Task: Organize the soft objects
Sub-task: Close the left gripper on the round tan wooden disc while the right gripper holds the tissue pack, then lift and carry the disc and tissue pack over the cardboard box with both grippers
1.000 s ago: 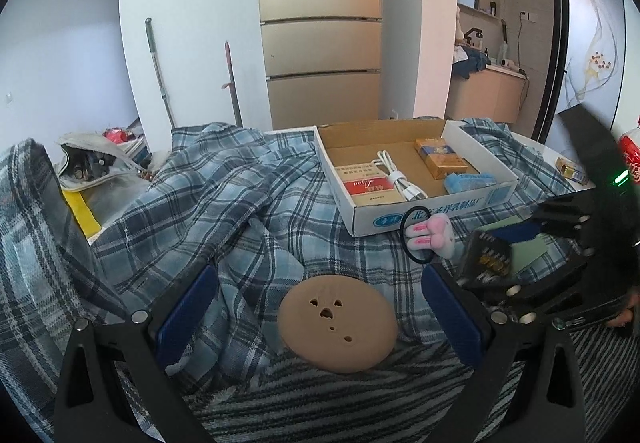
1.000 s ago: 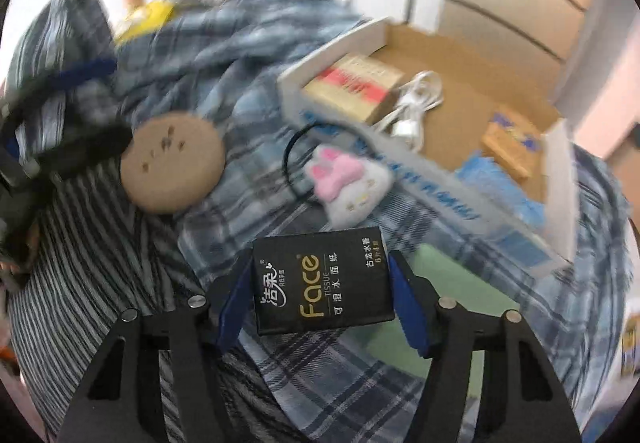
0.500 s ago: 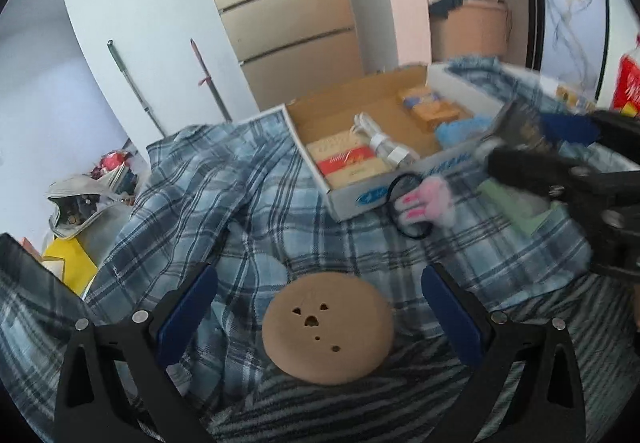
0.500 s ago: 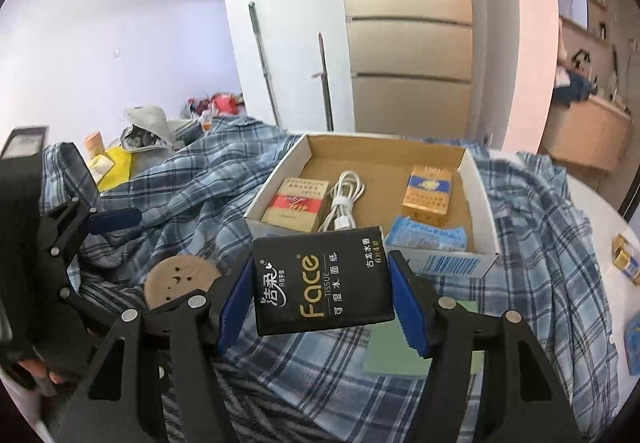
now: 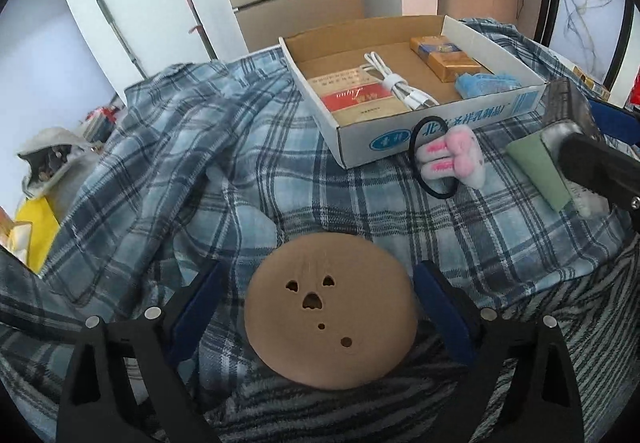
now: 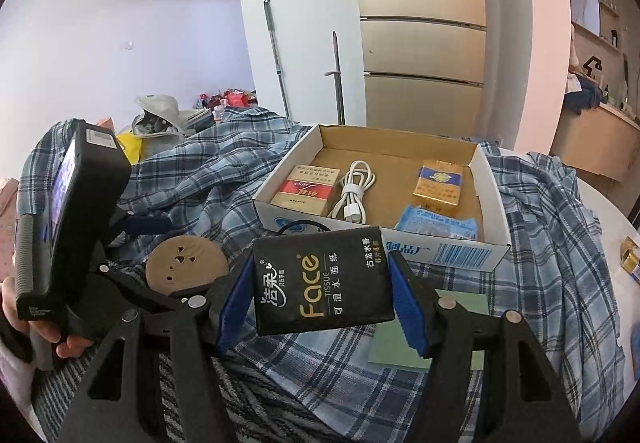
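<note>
Two hand-held grippers | left [image 5: 320,307] closing, astride brown disc [image 5: 330,313] | right [image 6: 324,295] gripping tissue pack [image 6: 322,285] | plaid cloth [image 5: 192,147]

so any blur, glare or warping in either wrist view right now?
Left wrist: sharp on the brown disc, strong fisheye bending, black vignette corners. Right wrist: tissue pack print crisp, fridge lit warm and bright, no blown glare.

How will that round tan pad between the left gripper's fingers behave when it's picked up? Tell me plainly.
The round tan pad is thin and lies flat on rumpled plaid cloth, so it probably flexes rather than staying rigid. It looks light for its width. Lying flat, it shouldn't roll. The left gripper is closing around it, so the edges may buckle.
</note>
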`<state>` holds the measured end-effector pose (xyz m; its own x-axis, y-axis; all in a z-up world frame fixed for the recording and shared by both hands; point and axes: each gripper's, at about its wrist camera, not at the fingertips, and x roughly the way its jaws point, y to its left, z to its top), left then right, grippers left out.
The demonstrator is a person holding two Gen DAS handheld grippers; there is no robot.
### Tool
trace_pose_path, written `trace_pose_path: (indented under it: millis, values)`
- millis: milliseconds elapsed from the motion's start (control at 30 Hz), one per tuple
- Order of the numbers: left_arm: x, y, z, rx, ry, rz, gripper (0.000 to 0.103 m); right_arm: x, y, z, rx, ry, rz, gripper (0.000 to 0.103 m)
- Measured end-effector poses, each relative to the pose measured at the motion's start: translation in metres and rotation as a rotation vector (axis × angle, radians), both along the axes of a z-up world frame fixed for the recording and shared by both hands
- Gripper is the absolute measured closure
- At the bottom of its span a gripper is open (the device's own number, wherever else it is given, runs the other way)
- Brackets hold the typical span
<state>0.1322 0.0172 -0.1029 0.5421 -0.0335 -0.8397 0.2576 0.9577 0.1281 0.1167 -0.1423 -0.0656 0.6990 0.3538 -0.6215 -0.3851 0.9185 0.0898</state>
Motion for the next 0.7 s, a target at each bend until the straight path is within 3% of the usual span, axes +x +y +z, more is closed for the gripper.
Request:
trace_pose_path:
  millis: [100,233,300,333,400,533,700]
  values:
    - [0.004,0.001,-0.004,-0.004,0.026,-0.002,0.007,0.001,-0.001,-0.001,0.002,0.006,0.002,0.04]
    - [-0.001,-0.006,-0.003,0.033,-0.003,-0.013,0.008,0.001,0.0,-0.002,-0.002,0.011,0.004,0.04]
    - [-0.004,-0.009,-0.002,0.049,-0.017,-0.024,0.012,0.001,0.0,-0.002,-0.006,0.008,0.0,0.04]
    - [-0.005,-0.01,-0.002,0.05,-0.02,-0.032,0.019,0.001,0.0,-0.002,-0.007,0.006,-0.001,0.04]
    - [-0.006,-0.009,0.0,0.051,-0.038,-0.022,0.019,0.001,0.0,-0.002,-0.006,0.005,-0.004,0.04]
    - [-0.013,-0.003,0.01,0.012,-0.108,-0.013,0.02,0.001,-0.004,0.0,0.002,-0.006,-0.021,0.04]
    - [-0.033,0.009,0.033,-0.074,-0.254,-0.004,0.02,-0.003,-0.007,0.005,-0.001,-0.048,-0.045,0.04]
